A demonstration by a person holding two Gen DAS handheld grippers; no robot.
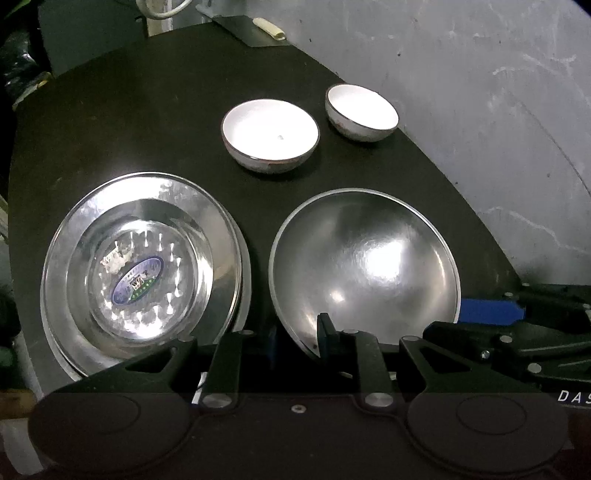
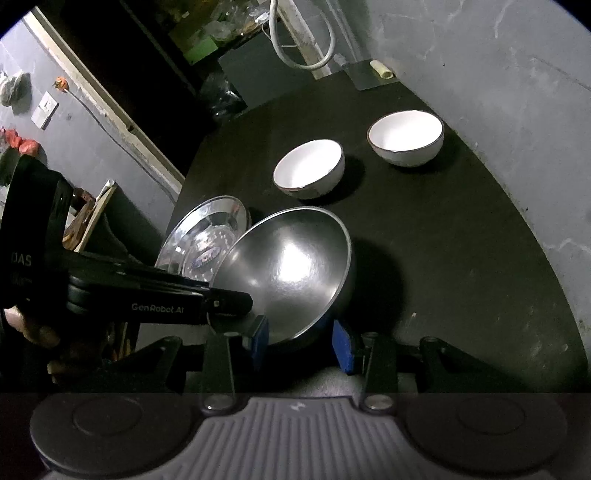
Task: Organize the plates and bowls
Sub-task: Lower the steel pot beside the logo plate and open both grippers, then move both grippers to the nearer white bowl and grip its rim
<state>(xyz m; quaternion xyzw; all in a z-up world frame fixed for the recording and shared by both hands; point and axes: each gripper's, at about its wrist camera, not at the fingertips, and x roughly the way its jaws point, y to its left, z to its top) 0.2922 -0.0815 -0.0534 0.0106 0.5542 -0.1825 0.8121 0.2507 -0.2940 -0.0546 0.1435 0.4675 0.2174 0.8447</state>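
A large steel bowl hangs tilted just above the black table, held from two sides. My left gripper is shut on its near rim, one finger inside the bowl and one outside. In the right wrist view the left gripper reaches in from the left onto the steel bowl. My right gripper has its blue pads pressed on either side of the bowl's lower edge. A stack of steel plates lies left of the bowl. Two white bowls stand farther back.
A grey wall runs along the table's right edge. A dark flat board with a pale roll sits at the far end. A white cable hangs beyond the table. A person's hand grips the left tool.
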